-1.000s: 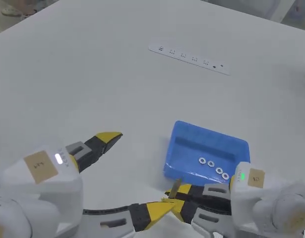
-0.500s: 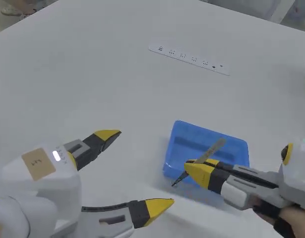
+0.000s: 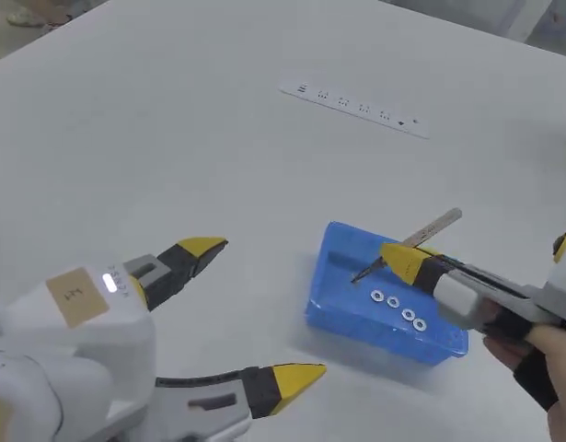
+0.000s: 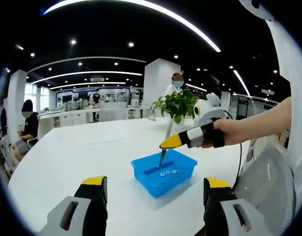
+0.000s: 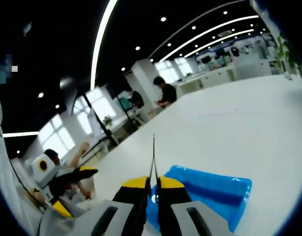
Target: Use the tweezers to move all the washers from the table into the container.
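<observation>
A blue container (image 3: pixel 386 334) sits on the white table with several washers (image 3: pixel 398 309) in a row inside it. My right gripper (image 3: pixel 402 259) hovers over the container's right side, shut on the tweezers (image 3: pixel 438 224), whose tips point down at the container's back left part. In the right gripper view the tweezers (image 5: pixel 153 155) stick out from between my shut right gripper (image 5: pixel 151 183) above the container (image 5: pixel 214 194). My left gripper (image 3: pixel 250 313) stands open and empty to the left of the container. The left gripper view has the container (image 4: pixel 151 183), the washers (image 4: pixel 168 172) and the tweezers (image 4: pixel 162 158).
A white power strip (image 3: pixel 356 109) lies far back on the table (image 3: pixel 154 138). A hand (image 3: pixel 536 364) holds the right gripper at the right edge. Seated people, desks and a plant (image 4: pixel 178 105) are in the background.
My right gripper has swung with the tweezers from the container's front edge up and to the right, over the container. The washers show again. My left gripper has barely moved.
</observation>
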A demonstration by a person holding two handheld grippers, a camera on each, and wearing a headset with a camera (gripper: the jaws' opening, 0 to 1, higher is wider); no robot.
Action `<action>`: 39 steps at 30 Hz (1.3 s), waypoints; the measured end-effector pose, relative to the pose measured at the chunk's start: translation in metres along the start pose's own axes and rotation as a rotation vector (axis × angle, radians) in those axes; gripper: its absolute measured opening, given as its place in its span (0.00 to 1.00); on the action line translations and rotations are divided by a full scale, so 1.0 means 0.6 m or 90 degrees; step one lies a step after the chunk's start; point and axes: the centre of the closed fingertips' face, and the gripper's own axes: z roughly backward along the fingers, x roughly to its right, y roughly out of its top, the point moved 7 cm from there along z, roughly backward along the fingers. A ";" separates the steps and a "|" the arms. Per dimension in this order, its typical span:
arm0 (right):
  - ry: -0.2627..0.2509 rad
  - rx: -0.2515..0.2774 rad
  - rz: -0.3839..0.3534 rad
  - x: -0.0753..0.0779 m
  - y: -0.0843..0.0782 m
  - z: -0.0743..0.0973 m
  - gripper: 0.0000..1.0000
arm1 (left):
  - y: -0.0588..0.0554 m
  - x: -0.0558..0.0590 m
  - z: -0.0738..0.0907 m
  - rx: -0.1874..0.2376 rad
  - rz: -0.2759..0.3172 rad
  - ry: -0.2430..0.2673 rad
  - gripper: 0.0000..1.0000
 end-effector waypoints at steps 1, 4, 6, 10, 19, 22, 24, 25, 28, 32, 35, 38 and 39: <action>-0.010 -0.006 0.002 0.005 -0.002 -0.002 0.03 | 0.000 0.000 0.000 0.000 0.000 0.001 0.81; -0.043 -0.024 0.004 0.023 -0.009 -0.010 0.03 | 0.000 -0.001 0.000 -0.001 0.000 0.000 0.81; -0.053 -0.031 0.009 0.029 -0.014 -0.014 0.03 | -0.001 0.000 -0.001 -0.001 0.000 -0.001 0.81; -0.067 -0.064 0.039 0.037 -0.026 -0.023 0.03 | -0.001 0.000 -0.001 -0.002 0.001 -0.003 0.81; -0.062 -0.121 0.156 0.036 -0.044 -0.043 0.03 | -0.003 0.001 -0.002 -0.007 0.000 -0.004 0.81; -0.058 -0.147 0.214 0.033 -0.050 -0.047 0.03 | -0.002 0.001 -0.002 -0.004 0.005 -0.006 0.81; -0.050 -0.161 0.248 0.032 -0.054 -0.049 0.03 | 0.004 0.000 0.000 0.019 0.016 -0.006 0.82; -0.042 -0.152 0.272 0.029 -0.052 -0.050 0.03 | 0.006 -0.001 0.001 0.024 0.021 -0.005 0.82; -0.035 -0.164 0.282 0.026 -0.055 -0.049 0.04 | 0.008 -0.002 0.002 0.031 0.035 -0.006 0.81; -0.028 -0.155 0.308 0.018 -0.049 -0.042 0.04 | 0.013 -0.001 0.004 0.040 0.051 -0.017 0.80; -0.012 -0.137 0.323 0.004 -0.037 -0.031 0.04 | 0.021 -0.006 0.010 0.057 0.067 -0.027 0.80; 0.003 -0.127 0.351 -0.014 -0.027 -0.015 0.04 | 0.030 -0.012 0.016 0.077 0.111 -0.040 0.79; 0.006 -0.126 0.358 -0.020 -0.025 -0.009 0.04 | 0.025 -0.023 0.020 0.077 0.117 -0.043 0.79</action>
